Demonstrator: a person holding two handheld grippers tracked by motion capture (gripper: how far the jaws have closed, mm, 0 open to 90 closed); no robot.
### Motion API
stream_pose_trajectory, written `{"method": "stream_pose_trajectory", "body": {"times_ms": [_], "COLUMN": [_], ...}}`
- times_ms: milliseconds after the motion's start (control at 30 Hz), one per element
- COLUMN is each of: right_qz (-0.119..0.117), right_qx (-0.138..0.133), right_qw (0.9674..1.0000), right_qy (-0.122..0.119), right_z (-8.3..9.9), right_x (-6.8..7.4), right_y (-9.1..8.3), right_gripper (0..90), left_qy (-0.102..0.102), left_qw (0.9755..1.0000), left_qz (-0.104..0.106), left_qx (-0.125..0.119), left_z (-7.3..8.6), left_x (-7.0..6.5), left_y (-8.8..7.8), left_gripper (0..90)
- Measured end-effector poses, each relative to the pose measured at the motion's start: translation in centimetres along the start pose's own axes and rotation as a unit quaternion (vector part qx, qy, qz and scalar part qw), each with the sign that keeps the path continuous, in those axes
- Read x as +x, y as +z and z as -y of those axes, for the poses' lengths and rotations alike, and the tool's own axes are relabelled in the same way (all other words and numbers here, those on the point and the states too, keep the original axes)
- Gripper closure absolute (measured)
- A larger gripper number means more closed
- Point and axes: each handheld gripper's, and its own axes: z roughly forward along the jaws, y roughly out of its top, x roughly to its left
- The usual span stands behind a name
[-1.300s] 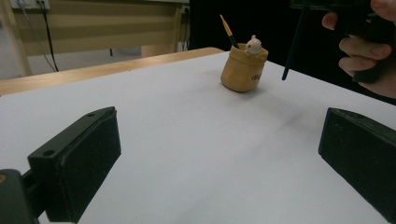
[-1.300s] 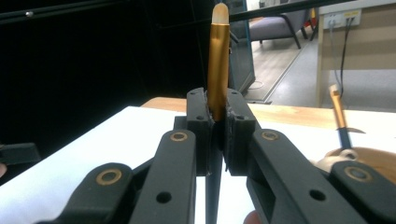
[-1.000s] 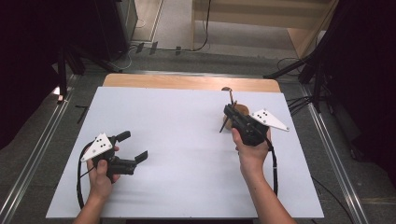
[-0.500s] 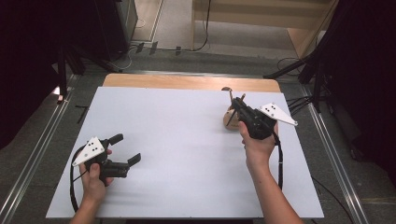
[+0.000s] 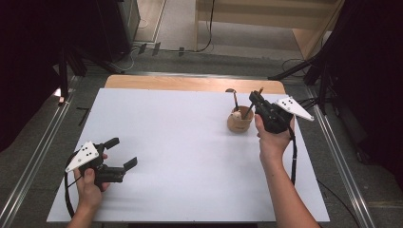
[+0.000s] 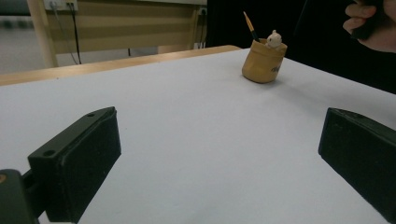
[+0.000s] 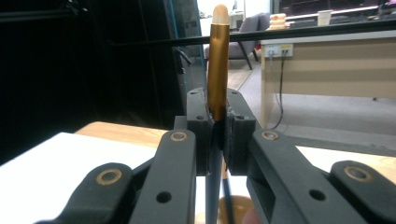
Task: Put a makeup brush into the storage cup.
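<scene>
Bare white table (image 5: pixel 190 142) is lying wide open between both hands. Only the wooden cup (image 5: pixel 239 121), holding upright tools, is standing in the way at the far right.

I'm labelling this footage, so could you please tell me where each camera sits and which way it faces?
High view: above the table, looking forward and down; both forearms, both hand-held grippers.
Left gripper view: low over the table, towards the cup; open black jaws.
Right gripper view: looks up along jaws shut on a pen.
Shared: the cup, high and left views.
</scene>
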Motion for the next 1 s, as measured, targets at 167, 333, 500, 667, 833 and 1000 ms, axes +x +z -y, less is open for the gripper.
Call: {"method": "stream_pose_trajectory", "body": {"times_ms": [167,333,500,667,833,1000], "right_qz": [0.018,0.021,0.023,0.027,0.028,0.028], "right_qx": [0.002,0.004,0.015,0.022,0.032,0.053], "right_qw": [0.9998,0.9996,0.9994,0.9991,0.9989,0.9978], "right_qy": [-0.013,-0.016,-0.021,-0.022,-0.02,-0.028], "right_z": [0.0,0.5,1.3,1.9,2.6,3.8], "right_x": [-0.7,-1.5,-1.9,-2.1,-2.6,-2.4], "right_y": [0.4,1.3,2.5,3.1,3.8,4.2], "right_gripper": [84.2,84.3,84.2,84.2,84.2,84.1], "left_qy": [0.0,0.002,-0.001,0.002,0.002,0.005], "left_qw": [1.0,0.9998,0.9994,0.9992,0.9992,0.9993], "left_qz": [-0.008,-0.018,-0.026,-0.03,-0.033,-0.033], "left_qx": [-0.004,-0.009,-0.022,-0.025,-0.024,-0.02], "left_z": [0.2,0.6,0.7,0.8,0.8,0.9], "left_x": [0.2,0.4,0.7,0.8,0.7,0.7], "left_y": [-0.6,-1.4,-2.0,-2.3,-2.2,-2.0], "left_gripper": [0.0,0.0,0.0,0.0,0.0,0.0]}}
